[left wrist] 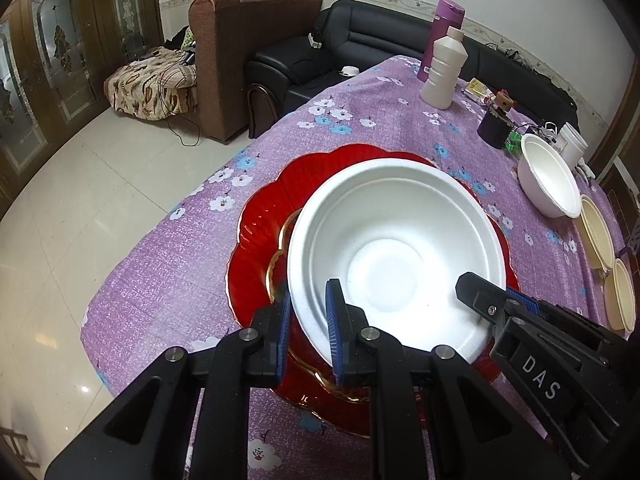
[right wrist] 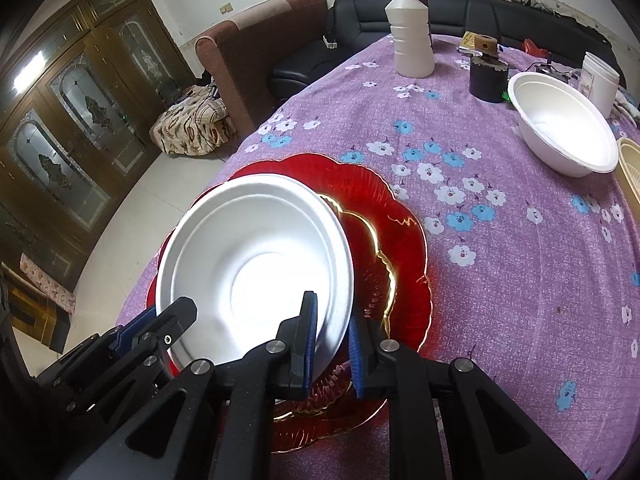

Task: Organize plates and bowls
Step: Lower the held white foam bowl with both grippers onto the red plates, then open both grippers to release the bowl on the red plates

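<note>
White foam bowl (left wrist: 394, 248) sits on the red plate (left wrist: 260, 232), left gripper (left wrist: 308, 332) pinched shut on its near rim. From the right wrist: right gripper (right wrist: 332, 354) straddles the opposite rim, barely parted, grip uncertain. Placing step; next, both let go and back off the plate.

This was a home's living room: beyond the left gripper (left wrist: 308, 330) stood a table under a purple flowered cloth (left wrist: 168, 272), farther ahead a black leather sofa (left wrist: 360, 44) and brown armchair (left wrist: 248, 52), far left a glass-doored wooden cabinet (left wrist: 52, 68).
</note>
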